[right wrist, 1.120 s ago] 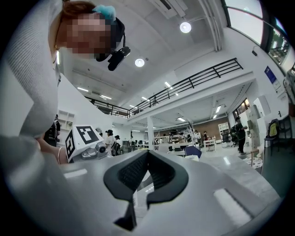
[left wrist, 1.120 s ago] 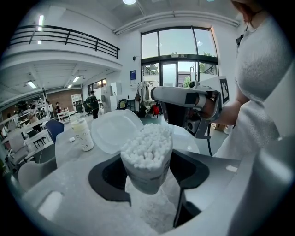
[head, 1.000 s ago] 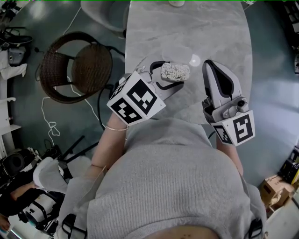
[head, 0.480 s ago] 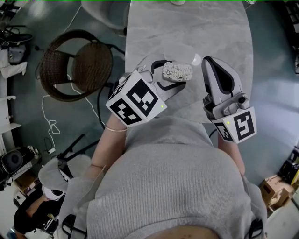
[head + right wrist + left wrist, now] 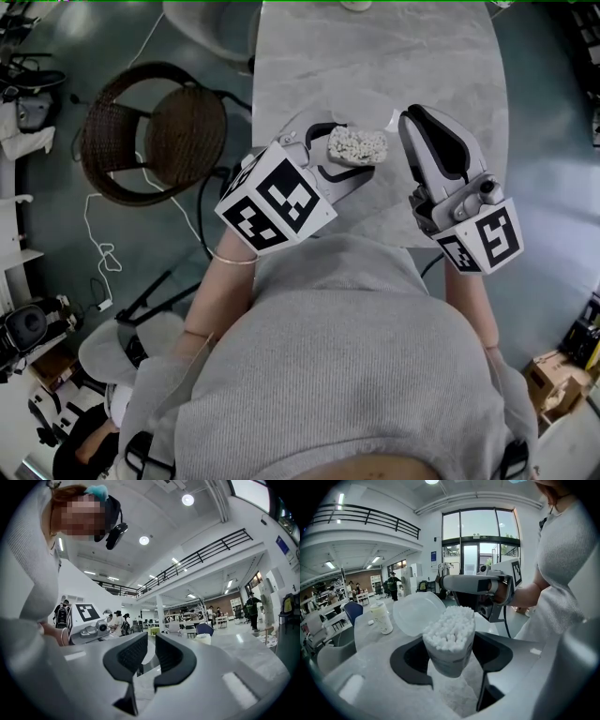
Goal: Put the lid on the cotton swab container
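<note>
A clear cotton swab container (image 5: 449, 641), packed full of white swabs, sits upright between the jaws of my left gripper (image 5: 451, 667), which is shut on its sides. In the head view the container (image 5: 354, 145) is held just over the near part of the table. The translucent round lid (image 5: 417, 613) stands tilted behind the container's far left rim; the lid (image 5: 373, 105) looks faint in the head view. My right gripper (image 5: 412, 117) is to the right of the lid. Its jaws have just been opening, and the right gripper (image 5: 151, 651) shows a narrow gap with nothing in it.
The grey marble table (image 5: 375, 47) runs away from me. A paper cup (image 5: 382, 617) stands on it farther off. A wicker chair (image 5: 155, 131) is at the table's left, with cables on the floor beside it. The person's grey-clad body fills the near side.
The right gripper has shifted slightly toward the lid and turned a little. The left gripper and the container have stayed where they were.
</note>
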The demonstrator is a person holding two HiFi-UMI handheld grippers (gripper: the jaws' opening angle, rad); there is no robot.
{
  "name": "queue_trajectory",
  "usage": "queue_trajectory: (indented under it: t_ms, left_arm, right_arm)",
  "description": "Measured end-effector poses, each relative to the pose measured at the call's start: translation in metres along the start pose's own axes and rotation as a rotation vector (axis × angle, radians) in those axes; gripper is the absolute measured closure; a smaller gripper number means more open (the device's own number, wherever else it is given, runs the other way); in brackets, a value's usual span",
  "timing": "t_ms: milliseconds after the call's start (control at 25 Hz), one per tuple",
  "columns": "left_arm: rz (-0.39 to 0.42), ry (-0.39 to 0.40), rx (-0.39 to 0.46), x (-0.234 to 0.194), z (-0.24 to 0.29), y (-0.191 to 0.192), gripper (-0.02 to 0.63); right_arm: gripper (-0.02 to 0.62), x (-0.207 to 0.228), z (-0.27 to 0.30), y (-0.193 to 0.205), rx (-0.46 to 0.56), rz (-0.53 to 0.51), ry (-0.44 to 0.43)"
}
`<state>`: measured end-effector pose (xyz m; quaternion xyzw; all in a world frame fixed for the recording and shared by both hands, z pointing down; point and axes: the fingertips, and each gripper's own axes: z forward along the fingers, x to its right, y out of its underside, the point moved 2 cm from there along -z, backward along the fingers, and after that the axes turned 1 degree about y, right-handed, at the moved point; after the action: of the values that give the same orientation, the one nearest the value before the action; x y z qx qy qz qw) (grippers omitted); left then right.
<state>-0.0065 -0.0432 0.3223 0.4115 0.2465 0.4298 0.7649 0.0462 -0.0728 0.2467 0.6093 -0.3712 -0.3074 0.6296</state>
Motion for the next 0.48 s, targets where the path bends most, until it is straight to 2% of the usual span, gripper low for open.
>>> queue_trajectory:
  t_ms: [200, 480]
  left_arm:
    - [-0.001, -0.003, 0.003, 0.003, -0.003, -0.001, 0.333]
    - [0.010, -0.023, -0.007, 0.005, -0.004, 0.001, 0.333]
  right_arm:
    - [0.523, 0.002, 0.006, 0.001, -0.019, 0.091, -0.023]
    - [0.506, 0.006, 0.014, -0.002, 0.010, 0.283, -0.066]
